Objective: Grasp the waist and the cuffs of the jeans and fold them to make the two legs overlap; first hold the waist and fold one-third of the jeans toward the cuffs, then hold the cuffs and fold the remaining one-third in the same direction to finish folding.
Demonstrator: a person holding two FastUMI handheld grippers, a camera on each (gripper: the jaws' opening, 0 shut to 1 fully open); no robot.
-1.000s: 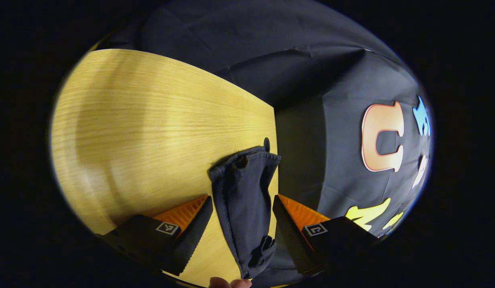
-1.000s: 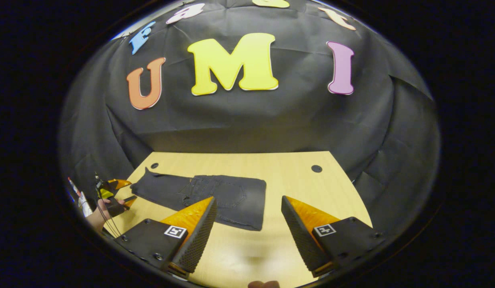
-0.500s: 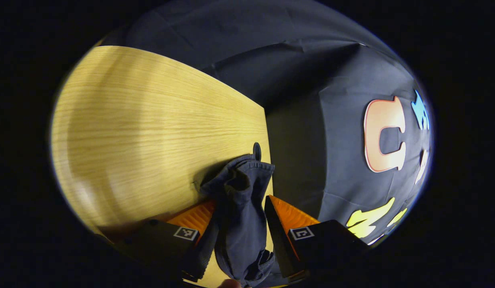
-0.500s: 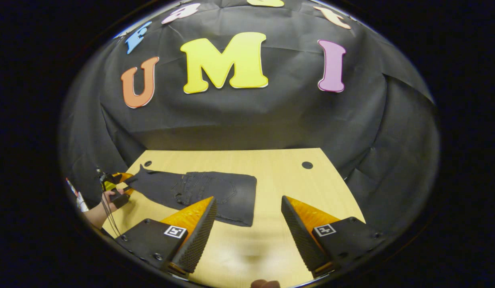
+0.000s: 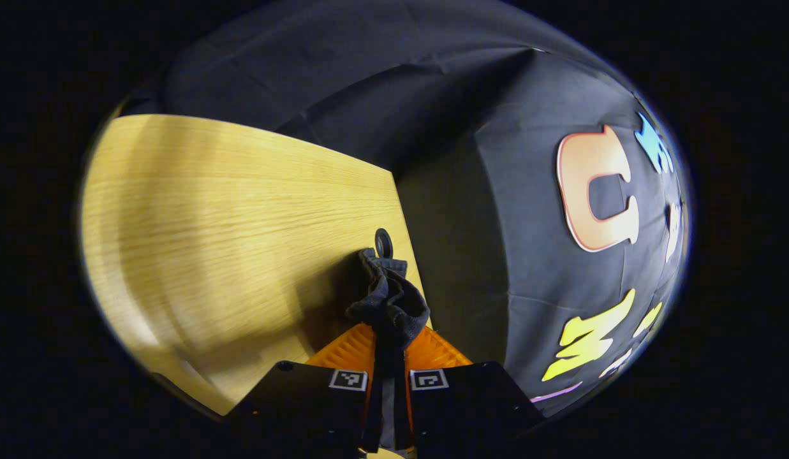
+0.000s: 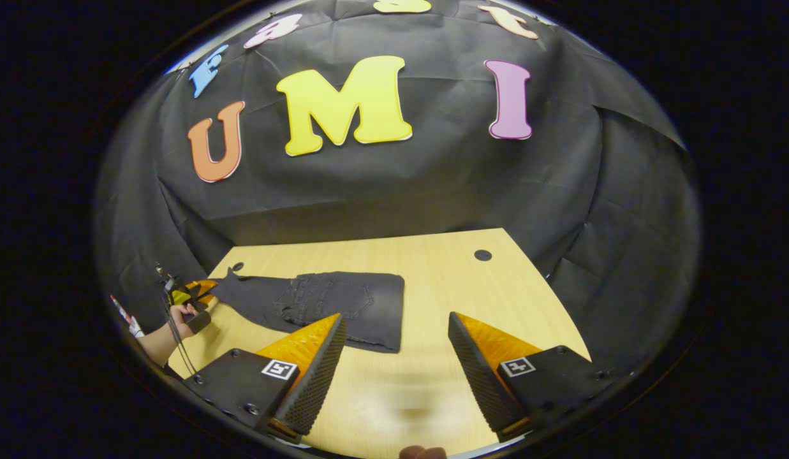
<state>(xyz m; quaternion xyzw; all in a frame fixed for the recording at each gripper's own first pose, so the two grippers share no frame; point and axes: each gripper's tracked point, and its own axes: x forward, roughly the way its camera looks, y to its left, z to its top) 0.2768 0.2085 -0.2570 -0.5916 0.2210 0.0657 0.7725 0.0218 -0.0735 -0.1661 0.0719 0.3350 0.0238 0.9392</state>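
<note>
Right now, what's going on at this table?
A person is folding dark jeans on a wooden table. The left tool is shut on the cuffs at the table's edge. The right tool hangs open above the table, holding nothing. The waist third looks already folded over; the cuff fold isn't done.

dark charcoal jeans (image 6: 343, 303), pale wood-grain table (image 6: 445, 280), orange-and-black fingers (image 6: 317, 357)
</note>
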